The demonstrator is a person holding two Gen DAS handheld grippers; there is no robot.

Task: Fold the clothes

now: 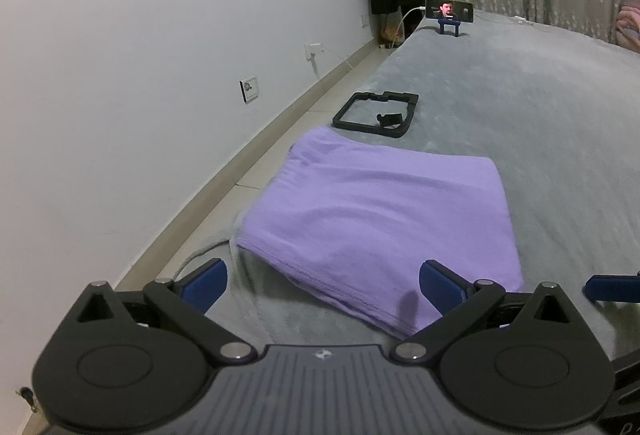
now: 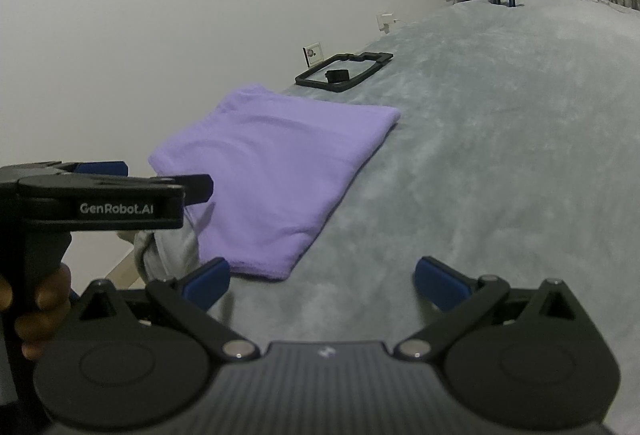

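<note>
A purple garment (image 1: 376,211), folded into a neat flat rectangle, lay on a grey blanket-covered bed (image 1: 540,139) near the bed's edge by a white wall (image 1: 140,55), with a black rectangular frame (image 1: 376,113) just beyond it and a phone on a small blue stand (image 1: 449,13) well apart at the far end. The left gripper (image 1: 322,285) hovered over the garment's near edge with its blue-padded fingers spread wide and holding nothing. The right gripper (image 2: 322,281), equally spread and empty, hung above bare blanket just beside the garment's near corner.
</note>
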